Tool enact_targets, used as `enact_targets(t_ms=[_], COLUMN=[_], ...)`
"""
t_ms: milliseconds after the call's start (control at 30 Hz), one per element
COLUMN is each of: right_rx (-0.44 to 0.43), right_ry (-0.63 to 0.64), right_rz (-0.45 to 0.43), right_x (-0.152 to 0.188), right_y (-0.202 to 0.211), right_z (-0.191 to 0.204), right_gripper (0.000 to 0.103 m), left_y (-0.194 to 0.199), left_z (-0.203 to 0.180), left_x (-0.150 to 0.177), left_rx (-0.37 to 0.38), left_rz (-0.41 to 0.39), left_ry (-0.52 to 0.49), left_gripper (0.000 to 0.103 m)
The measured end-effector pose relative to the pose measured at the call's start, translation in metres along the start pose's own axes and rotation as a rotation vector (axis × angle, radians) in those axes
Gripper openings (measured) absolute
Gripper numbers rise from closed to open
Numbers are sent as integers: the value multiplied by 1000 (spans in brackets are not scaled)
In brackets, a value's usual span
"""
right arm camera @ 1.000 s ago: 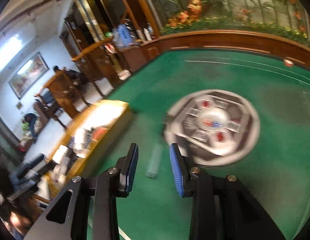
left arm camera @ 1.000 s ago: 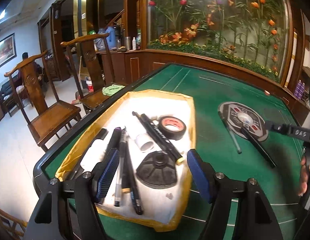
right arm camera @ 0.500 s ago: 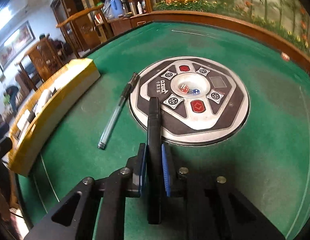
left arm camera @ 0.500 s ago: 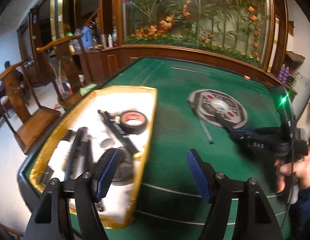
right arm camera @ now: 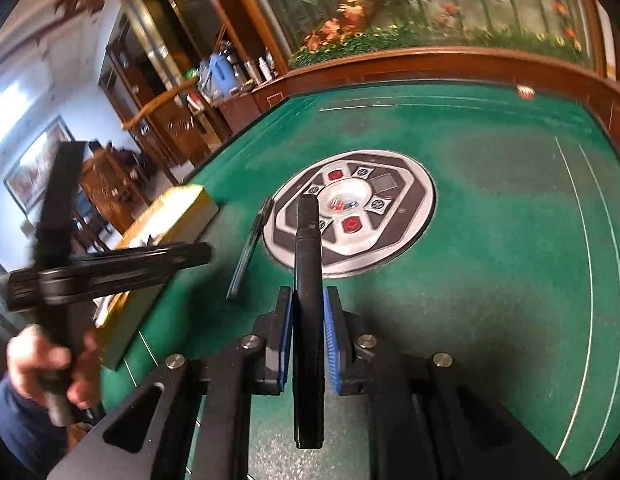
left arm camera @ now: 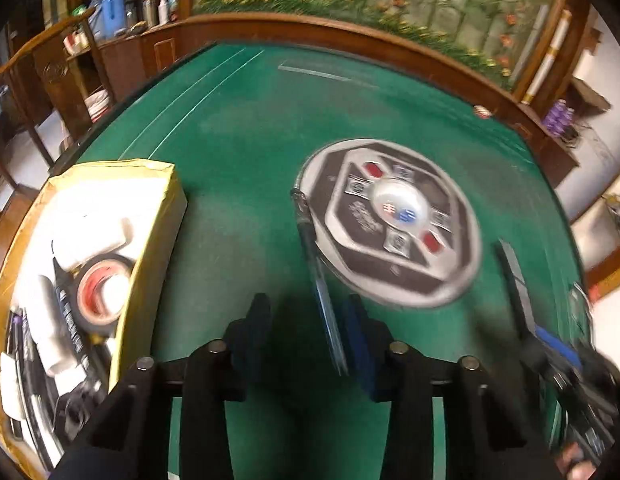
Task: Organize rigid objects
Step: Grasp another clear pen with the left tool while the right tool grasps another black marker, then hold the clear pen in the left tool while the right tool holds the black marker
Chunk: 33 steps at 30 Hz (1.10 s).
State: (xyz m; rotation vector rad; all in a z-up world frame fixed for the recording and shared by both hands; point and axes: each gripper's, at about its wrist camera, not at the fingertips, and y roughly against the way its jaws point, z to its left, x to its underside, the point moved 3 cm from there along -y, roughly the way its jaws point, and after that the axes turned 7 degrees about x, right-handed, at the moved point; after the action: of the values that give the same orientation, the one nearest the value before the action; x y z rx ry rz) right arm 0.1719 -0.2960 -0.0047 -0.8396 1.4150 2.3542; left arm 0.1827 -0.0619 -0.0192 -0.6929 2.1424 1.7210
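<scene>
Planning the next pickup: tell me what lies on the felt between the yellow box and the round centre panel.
One slim pen lies there on bare green felt, close beside the round centre panel and apart from the yellow box. The right wrist view shows it clearly.

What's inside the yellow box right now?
In the yellow box: a roll of tape, a black marker and white pieces. Its near end is blurred and partly behind the left hand-held gripper, so anything there is unclear.

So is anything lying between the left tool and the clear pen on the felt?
Nothing visible. The clear pen already lies between the closing fingers of the left tool, beside the dice console.
</scene>
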Motion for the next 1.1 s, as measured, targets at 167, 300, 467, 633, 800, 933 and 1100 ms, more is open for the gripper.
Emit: enact_targets(t_ms=[167, 300, 467, 633, 800, 933, 1100], right_rx=[-48, -46, -35, -25, -21, -5, 65], right_ry=[-10, -8, -12, 3, 35, 95, 176], right_rz=[4, -1, 3, 11, 37, 94, 123], right_x=[0, 0, 0, 1, 4, 14, 21], right_y=[6, 8, 5, 2, -7, -22, -34], right_z=[4, 6, 6, 10, 19, 32, 38], right_gripper=[14, 14, 14, 14, 14, 14, 14], left_y=[-20, -35, -25, -3, 13, 18, 18], left_z=[-1, -2, -1, -3, -14, -21, -20], left_x=[-11, -7, 7, 40, 72, 86, 86], left_rx=[-2, -56, -57, -4, 3, -32, -35], left_rz=[4, -3, -56, -54, -48, -75, -88], left_ry=[23, -3, -43, -23, -75, -126, -131], left_gripper=[40, 12, 8, 8, 8, 8, 9])
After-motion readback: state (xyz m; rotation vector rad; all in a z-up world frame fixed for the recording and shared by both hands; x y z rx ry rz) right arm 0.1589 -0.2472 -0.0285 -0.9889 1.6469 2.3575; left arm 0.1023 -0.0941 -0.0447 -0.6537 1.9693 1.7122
